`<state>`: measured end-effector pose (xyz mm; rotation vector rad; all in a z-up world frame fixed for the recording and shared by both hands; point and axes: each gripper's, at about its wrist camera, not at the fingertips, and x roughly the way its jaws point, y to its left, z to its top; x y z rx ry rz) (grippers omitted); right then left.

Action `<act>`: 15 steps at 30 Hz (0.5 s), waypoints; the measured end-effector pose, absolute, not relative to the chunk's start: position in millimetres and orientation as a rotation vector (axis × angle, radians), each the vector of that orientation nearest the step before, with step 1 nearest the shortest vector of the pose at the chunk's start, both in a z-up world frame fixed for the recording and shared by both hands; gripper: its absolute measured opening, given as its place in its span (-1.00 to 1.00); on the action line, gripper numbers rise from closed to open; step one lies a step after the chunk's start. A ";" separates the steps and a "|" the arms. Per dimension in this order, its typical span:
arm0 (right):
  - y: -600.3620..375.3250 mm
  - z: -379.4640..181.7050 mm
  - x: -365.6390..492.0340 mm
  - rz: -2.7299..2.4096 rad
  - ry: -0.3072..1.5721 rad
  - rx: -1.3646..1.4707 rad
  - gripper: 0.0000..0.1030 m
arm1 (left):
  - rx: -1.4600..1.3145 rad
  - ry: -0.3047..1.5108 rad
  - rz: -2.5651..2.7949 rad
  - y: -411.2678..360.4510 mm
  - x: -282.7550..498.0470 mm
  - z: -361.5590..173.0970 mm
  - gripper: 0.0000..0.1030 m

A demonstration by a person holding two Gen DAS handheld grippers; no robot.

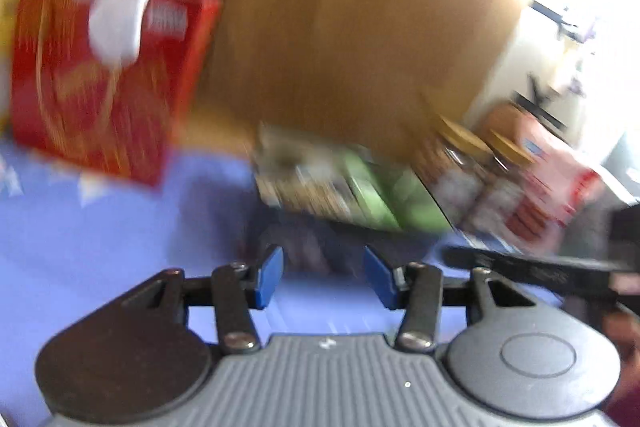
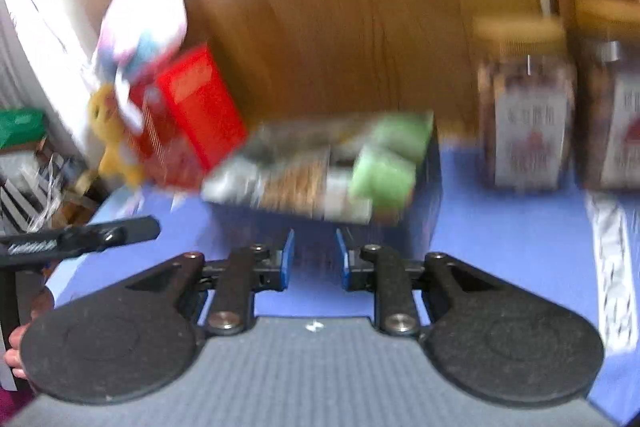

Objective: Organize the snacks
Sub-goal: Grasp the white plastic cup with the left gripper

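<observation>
Left gripper: jaws apart, empty. Right gripper: jaws apart, empty, aimed at blue box just ahead on worktop. Green-grey packet atop box. Red box upright beside, against wooden board. 2 jars grouped right, likely sorted. Heavy blur.

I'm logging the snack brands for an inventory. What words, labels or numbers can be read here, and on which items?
None can be read; motion blur smears all print.
Red box: white label patch, illegible.
Two jars: white labels, characters blurred.
Green-and-grey package: print unreadable.
</observation>
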<state>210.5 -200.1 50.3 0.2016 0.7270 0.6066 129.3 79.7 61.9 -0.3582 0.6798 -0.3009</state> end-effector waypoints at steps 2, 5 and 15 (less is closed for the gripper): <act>-194.8 36.7 202.7 0.584 0.780 0.164 -0.49 | -0.398 0.719 -0.357 74.4 103.0 43.4 -0.11; -182.2 21.2 196.5 0.614 0.851 0.138 -0.49 | -0.393 0.775 -0.342 66.6 78.6 15.3 -0.11; -163.8 31.9 121.6 0.776 0.889 0.044 -0.48 | -0.480 0.782 -0.290 94.4 39.0 7.4 -0.15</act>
